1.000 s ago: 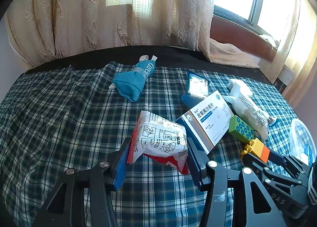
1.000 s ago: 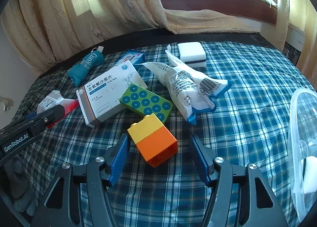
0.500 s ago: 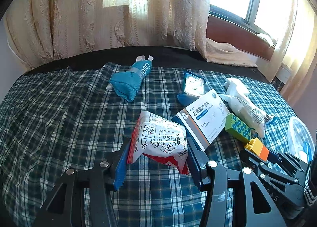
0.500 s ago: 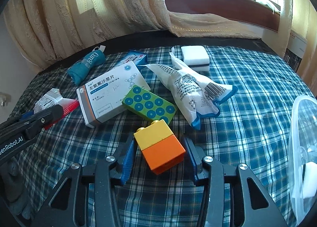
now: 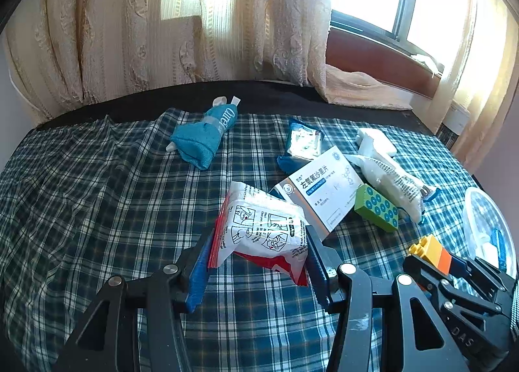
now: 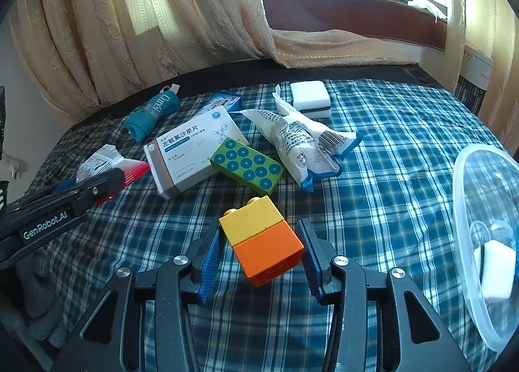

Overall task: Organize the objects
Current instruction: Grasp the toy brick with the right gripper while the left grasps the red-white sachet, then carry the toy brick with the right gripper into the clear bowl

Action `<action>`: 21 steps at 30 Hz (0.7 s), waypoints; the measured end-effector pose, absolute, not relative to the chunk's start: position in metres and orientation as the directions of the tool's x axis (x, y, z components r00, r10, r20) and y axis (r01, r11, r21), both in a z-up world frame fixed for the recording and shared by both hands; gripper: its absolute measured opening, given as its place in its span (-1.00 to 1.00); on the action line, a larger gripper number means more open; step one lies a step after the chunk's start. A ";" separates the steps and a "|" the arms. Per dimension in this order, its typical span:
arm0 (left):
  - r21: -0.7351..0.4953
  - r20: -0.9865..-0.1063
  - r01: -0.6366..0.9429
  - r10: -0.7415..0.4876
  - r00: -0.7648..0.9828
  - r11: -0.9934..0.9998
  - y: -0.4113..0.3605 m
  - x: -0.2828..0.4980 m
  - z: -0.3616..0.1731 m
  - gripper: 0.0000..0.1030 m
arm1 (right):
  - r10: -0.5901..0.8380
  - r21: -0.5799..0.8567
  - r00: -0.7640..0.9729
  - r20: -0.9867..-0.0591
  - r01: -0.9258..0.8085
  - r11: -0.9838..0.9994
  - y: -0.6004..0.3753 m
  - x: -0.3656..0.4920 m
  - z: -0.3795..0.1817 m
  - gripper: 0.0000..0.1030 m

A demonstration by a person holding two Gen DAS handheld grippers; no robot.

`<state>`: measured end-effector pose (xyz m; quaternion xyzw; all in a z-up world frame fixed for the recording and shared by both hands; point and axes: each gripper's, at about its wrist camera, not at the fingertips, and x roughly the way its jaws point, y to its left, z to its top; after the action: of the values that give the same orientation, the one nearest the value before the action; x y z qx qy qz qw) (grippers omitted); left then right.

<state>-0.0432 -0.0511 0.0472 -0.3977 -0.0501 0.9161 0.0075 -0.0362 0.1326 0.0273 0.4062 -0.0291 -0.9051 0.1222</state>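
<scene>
The teal rolled cloth (image 5: pixel 203 138) at the far side carries a band reading "Curel". The side of the left claw (image 6: pixel 81 188), seen from the right wrist view, is printed "GenRobot.AI". The white medicine box (image 6: pixel 194 148) has a line of Chinese characters on its lid and lies mid-scene on the plaid-covered bench (image 5: pixel 81 209).

The left claw (image 5: pixel 256 261) pinches a white and red packet (image 5: pixel 264 230) printed with small instruction drawings; its blue pads press on both sides of the packet, which stands up between them.

The right claw (image 6: pixel 259 252) pinches a toy block (image 6: pixel 261 239), yellow on its far half with studs and orange on its near half; both pads touch its sides. From the left wrist view this block (image 5: pixel 429 250) is at the near right.

A green brick with blue dots (image 6: pixel 246 166) lies just beyond the block, touching the medicine box. To its right lies a crumpled white bag with a barcode (image 6: pixel 301 141), and farther off a white sponge (image 6: pixel 309 97). A blue pouch (image 5: pixel 303 144) lies behind the box. At the right edge lies a clear plastic container (image 6: pixel 486 219).
</scene>
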 end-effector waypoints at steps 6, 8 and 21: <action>-0.107 -0.717 0.024 0.060 -0.694 -0.994 -0.053 -0.040 0.052 0.08 | -0.243 0.155 -0.651 -0.720 0.190 -0.969 0.137 -0.025 0.034 -0.09; -0.109 -0.713 0.020 0.064 -0.698 -0.994 -0.052 -0.039 0.053 0.08 | -0.239 0.156 -0.655 -0.717 0.183 -0.971 0.139 -0.021 0.035 -0.09; -0.090 -0.708 -0.005 0.067 -0.703 -0.996 -0.041 -0.035 0.054 0.08 | -0.205 0.160 -0.684 -0.700 0.129 -0.979 0.164 0.001 0.046 -0.09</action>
<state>-0.0349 -0.0408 0.0540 -0.3849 -0.0405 0.9219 0.0197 0.0008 0.1636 0.0461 0.3868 -0.0488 -0.9163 0.0911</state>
